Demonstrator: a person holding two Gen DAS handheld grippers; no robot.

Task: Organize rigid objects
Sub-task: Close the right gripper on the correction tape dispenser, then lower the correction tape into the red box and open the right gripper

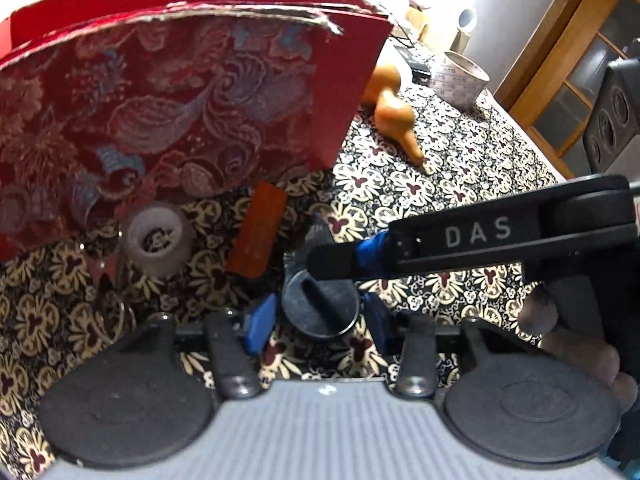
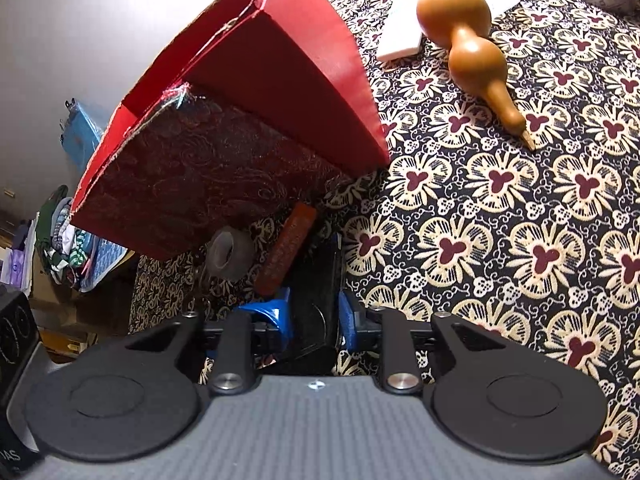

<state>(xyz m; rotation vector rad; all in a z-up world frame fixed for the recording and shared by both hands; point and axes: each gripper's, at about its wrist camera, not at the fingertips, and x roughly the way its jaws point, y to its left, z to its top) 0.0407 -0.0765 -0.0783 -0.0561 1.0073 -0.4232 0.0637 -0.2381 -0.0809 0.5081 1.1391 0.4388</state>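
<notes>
the black disc (image 1: 320,312) lies flat on the tabletop (image 1: 460,184), between the left gripper (image 1: 320,320) pads, which stand apart around it. the right gripper (image 2: 312,316) is clamped on a black flat part whose long axis runs away from the camera. one red box (image 1: 160,112), one tape roll (image 1: 158,238), one red bar (image 1: 258,230) and one gourd (image 1: 394,114), neck pointing near-right.
</notes>
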